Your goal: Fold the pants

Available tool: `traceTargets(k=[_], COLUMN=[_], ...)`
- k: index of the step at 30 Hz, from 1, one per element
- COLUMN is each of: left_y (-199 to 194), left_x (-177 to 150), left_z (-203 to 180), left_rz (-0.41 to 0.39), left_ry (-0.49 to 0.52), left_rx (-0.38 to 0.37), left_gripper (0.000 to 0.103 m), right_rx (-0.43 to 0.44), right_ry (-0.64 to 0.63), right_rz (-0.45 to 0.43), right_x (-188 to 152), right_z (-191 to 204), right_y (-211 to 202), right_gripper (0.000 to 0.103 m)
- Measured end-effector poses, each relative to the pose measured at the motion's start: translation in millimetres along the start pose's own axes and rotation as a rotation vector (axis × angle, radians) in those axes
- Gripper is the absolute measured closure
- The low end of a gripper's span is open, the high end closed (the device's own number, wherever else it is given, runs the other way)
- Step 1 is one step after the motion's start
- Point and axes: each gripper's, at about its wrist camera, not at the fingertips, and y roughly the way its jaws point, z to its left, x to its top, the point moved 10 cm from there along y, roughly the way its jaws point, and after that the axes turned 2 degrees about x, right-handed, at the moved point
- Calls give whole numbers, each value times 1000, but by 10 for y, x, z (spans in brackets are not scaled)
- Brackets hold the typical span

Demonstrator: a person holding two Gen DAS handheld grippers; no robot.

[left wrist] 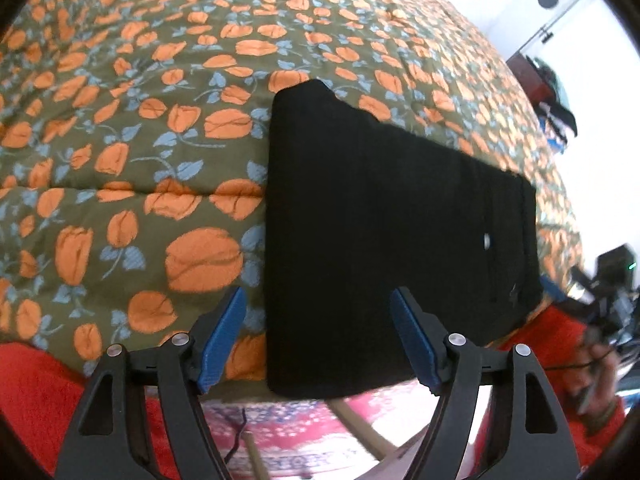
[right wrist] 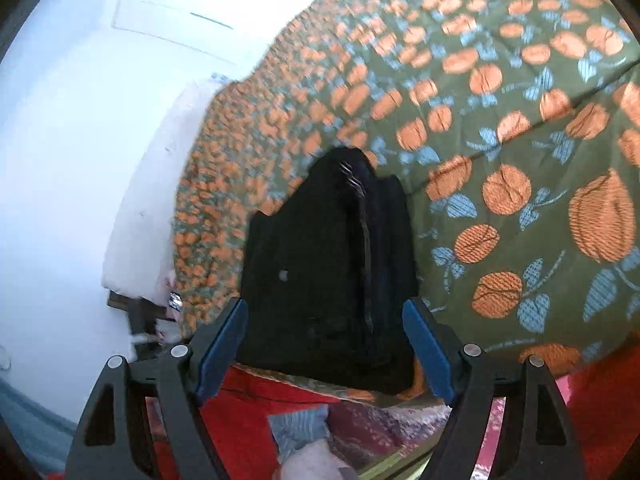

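Note:
The black pants lie folded in a flat rectangle on the flowered bedspread, near the bed's front edge. A small silver button shows on top. My left gripper is open and empty, hovering just before the near edge of the pants. In the right wrist view the pants lie straight ahead, seen from their waistband end, with the button facing up. My right gripper is open and empty, its blue pads on either side of the near end without touching.
The green bedspread with orange flowers covers the bed. A red blanket hangs at the front edge. A patterned rug lies on the floor below. A white wall and dark furniture stand beyond the bed.

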Motion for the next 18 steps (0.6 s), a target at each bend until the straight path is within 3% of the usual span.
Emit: traceTargets(k=[8, 10, 12, 15, 16, 17, 18], left_y=[534, 613, 668, 715, 708, 682, 624], left_x=[130, 134, 155, 166, 168, 170, 175], left_z=[-5, -47, -20, 11, 4, -29, -78], left_rz=[85, 93, 91, 98, 97, 92, 84], left_ry=[34, 37, 8, -49, -52, -44, -26], left_rx=[-61, -103, -123, -166, -170, -186, -169], left_gripper=[23, 17, 13, 11, 18, 39, 44], right_rx=[-72, -45, -28, -79, -91, -86, -94], right_ry=[3, 5, -14, -60, -67, -72, -81], right_rz=[125, 163, 220, 276, 290, 299, 301], right_x=[90, 86, 52, 50, 47, 36, 10], right_z=[-257, -225, -175, -203, -220, -210, -205], right_y=[485, 600, 721, 853, 881, 894, 868], right_gripper=[21, 21, 19, 22, 30, 36, 44])
